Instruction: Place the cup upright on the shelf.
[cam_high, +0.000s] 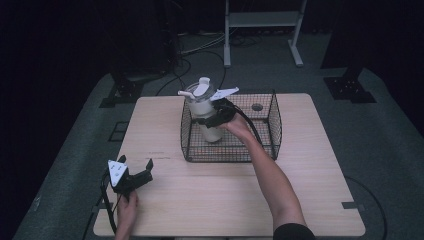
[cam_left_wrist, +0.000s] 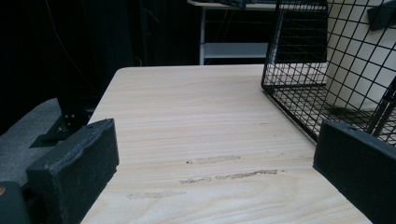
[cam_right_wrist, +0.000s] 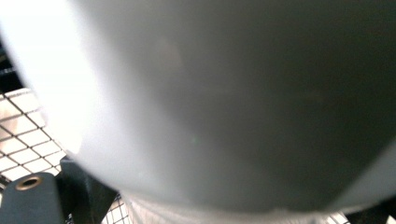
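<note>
Bottle (cam_high: 206, 112) stands upright, lid up, inside wire basket (cam_high: 267, 130), clamped by right hand-held gripper (cam_high: 212, 120); left one (cam_high: 135, 167) gapes empty

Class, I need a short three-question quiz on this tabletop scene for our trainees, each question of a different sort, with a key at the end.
1. True or false: the left claw is clamped on the wire basket.
2. Multiple choice: where is the white lidded cup? A) lying flat on the wooden table B) upright in the basket's left end, gripped by the right claw C) on the floor
3. Short answer: what is the basket made of?

Key
1. False: its jaws stand open and empty, apart from the basket, in the left gripper view.
2. B.
3. Black wire mesh, open at the top.
</note>
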